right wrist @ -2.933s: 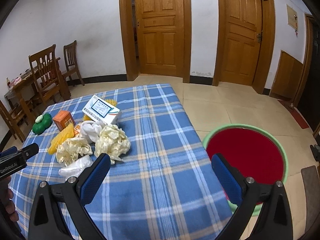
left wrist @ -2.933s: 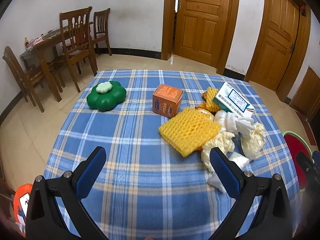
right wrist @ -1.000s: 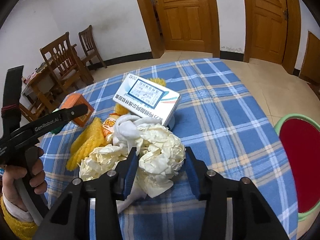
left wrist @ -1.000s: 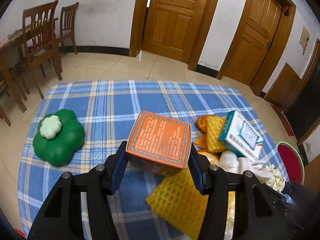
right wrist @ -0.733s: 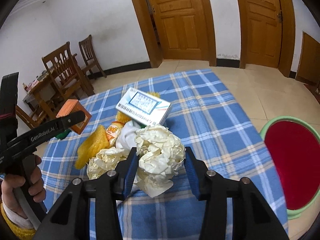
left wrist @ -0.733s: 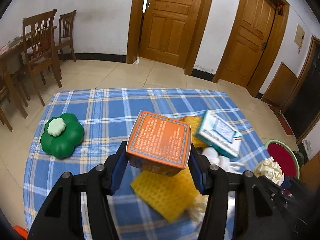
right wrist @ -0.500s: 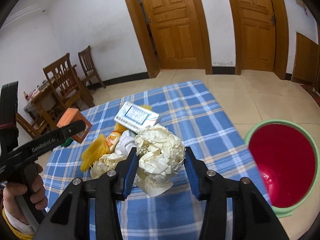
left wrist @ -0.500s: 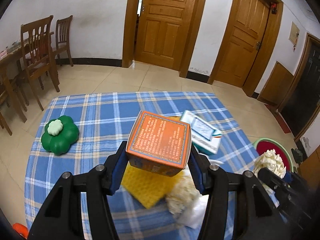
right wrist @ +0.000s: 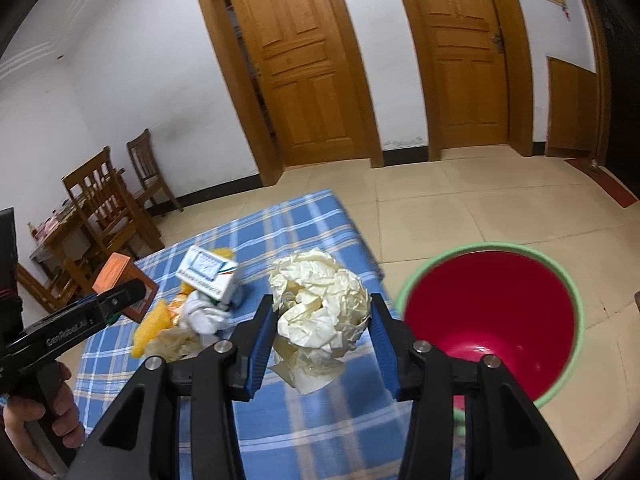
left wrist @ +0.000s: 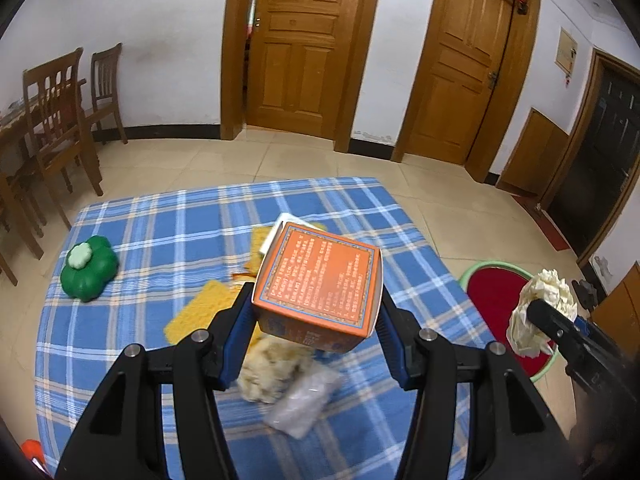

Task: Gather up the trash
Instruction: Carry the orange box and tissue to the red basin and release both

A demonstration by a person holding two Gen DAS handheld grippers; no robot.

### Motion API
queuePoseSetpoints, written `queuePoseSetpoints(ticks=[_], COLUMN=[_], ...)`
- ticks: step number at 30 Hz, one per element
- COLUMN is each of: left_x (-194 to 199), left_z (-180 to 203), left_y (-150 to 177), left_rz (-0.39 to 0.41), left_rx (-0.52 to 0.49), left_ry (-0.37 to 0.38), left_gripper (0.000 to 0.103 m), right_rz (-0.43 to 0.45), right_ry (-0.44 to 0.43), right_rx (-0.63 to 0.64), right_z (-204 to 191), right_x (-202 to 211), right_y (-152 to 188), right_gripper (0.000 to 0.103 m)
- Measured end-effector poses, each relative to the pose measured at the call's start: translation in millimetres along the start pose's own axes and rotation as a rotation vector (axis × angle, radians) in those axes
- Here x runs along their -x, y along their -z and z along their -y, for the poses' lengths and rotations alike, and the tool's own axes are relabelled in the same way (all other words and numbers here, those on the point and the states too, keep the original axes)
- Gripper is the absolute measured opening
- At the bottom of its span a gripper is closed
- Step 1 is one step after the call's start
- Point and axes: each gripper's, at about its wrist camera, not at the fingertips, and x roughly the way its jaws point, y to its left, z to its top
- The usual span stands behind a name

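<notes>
Left tongs [left wrist: 316, 330]: blue pads pinch an orange carton [left wrist: 320, 280] by its two sides, lifted clear of the worktop [left wrist: 160, 232]. The carton's top panel carries dense white print inside a blue border; too small and blurred to read.

Right tongs [right wrist: 320, 320]: pads pinch a crumpled cream paper wad [right wrist: 320, 300], held just beside the rim of a red basin with green rim [right wrist: 496, 320] that stands on the tiled floor at the worktop's edge.

On the left tongs' black body, seen from the right wrist view, white lettering reads roughly "GenRobot.AI"; a hand [right wrist: 40, 412] grips its handle.

Left on the blue plaid cloth below the carton: a clear plastic wrapper [left wrist: 304, 400], a second crumpled paper wad [left wrist: 272, 364], a yellow foam net [left wrist: 200, 308], a white cloth bundle [right wrist: 204, 316], and a white box with teal and red stripe [right wrist: 208, 272] resting on top of the pile; its label print is not legible.

Farther left, well apart from the pile, a green flower-shaped container [left wrist: 88, 268] sits near the worktop's edge.

Beyond: wooden chairs [left wrist: 60, 120] against the wall and two closed wooden doors [left wrist: 304, 48]
</notes>
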Motion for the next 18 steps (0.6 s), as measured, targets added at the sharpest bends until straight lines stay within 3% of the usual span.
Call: queuePoseSetpoints(ticks=[18], left_x=[-36.1], left_z=[99.8], left_y=[5.1], left_rz=[-0.071], left_rx=[-0.154], left_ry=[0.082], left_gripper=[0.057], right_rz=[0.001], right_ry=[0.140], right_rx=[-0.160], right_z=[104.8], right_x=[4.8], right_y=[8.4], right_gripper=[0.049])
